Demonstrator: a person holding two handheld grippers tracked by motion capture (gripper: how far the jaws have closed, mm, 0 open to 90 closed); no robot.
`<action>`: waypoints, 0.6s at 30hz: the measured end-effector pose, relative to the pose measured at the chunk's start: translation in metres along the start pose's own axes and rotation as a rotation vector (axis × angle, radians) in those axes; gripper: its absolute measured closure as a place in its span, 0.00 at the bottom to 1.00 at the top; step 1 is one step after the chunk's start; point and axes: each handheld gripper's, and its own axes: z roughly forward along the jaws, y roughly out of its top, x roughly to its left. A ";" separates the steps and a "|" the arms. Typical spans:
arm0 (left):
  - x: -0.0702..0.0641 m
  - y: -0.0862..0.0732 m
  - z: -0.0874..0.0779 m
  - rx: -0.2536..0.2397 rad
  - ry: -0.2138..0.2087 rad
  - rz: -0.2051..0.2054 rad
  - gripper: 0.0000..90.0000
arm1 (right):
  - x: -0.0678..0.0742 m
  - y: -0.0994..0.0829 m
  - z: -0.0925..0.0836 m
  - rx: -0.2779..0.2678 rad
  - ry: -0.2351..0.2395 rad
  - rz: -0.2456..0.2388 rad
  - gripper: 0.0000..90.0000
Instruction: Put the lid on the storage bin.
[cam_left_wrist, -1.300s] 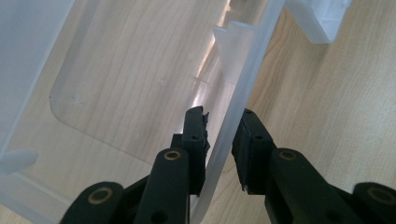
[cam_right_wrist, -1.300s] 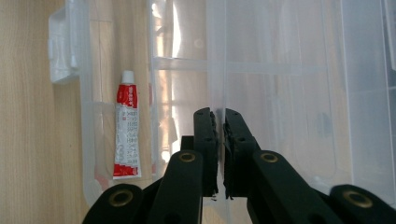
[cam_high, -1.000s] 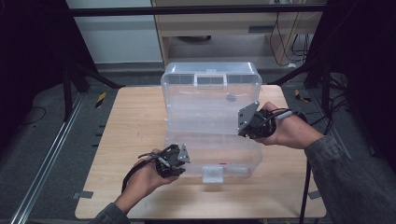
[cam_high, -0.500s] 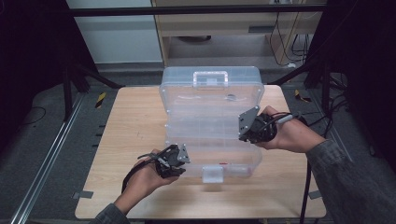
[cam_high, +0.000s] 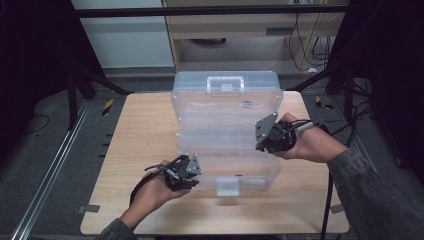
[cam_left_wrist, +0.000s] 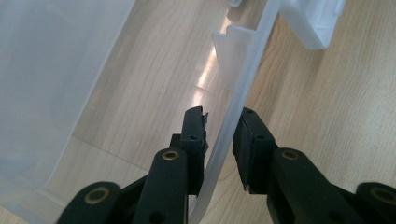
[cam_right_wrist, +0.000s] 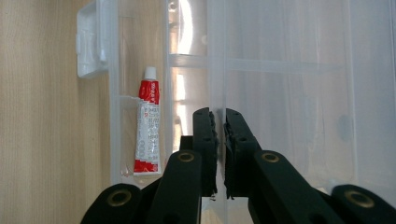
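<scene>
Both grips are on thin, light, flexible plastic: my right hand-held gripper (cam_right_wrist: 220, 154) clamps the clear organizer case's (cam_high: 225, 130) lid edge; my left hand-held gripper (cam_left_wrist: 219, 140), jaws just easing apart, loosely straddles its base rim.

A storage box (cam_high: 225, 165) sat on the middle of the table (cam_high: 135, 130), its lid (cam_high: 227, 112) tilted up at the far side, well behind the base's front latch (cam_high: 227, 187). A tube (cam_right_wrist: 147, 128) lay inside the base just behind that front wall. The left gripper (cam_high: 192, 172) stood at the base's near left corner with the wall between its jaws, while the right gripper (cam_high: 260, 135) was at the lid's right edge.
</scene>
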 end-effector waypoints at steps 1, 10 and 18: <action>-0.022 -0.003 -0.002 -0.033 -0.009 -0.296 0.76 | 0.000 0.000 0.000 0.001 0.000 0.002 0.94; -0.023 -0.001 -0.025 -0.149 0.027 -0.293 0.66 | 0.000 0.000 0.000 0.002 0.000 0.001 0.94; -0.023 0.002 -0.049 -0.258 0.033 -0.321 0.63 | 0.000 -0.001 0.000 0.001 -0.002 0.003 0.94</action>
